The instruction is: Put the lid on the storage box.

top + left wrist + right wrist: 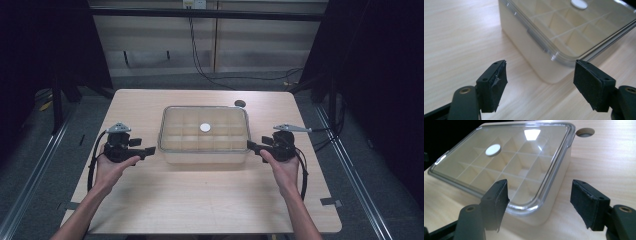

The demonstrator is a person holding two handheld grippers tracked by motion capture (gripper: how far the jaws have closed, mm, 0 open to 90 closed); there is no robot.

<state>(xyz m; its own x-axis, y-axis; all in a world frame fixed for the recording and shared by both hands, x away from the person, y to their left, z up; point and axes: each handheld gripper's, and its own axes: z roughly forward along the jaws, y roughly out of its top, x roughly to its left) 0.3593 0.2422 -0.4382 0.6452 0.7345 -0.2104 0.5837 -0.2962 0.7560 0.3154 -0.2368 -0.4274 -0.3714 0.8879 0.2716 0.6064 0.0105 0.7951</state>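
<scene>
A cream plastic compartment box with a clear lid (204, 134) sits closed at the middle of my pale wooden bench (150, 200), a small white round disc (205, 127) on the lid's centre. I hold my left tool (151, 150) just off the box's left end, jaws spread wide with nothing between them. My right tool (251, 145) is level with the opposite end, jaws likewise gaping and empty, a near corner of the box ahead of them. A round hole (240, 103) marks the bench beyond.
</scene>
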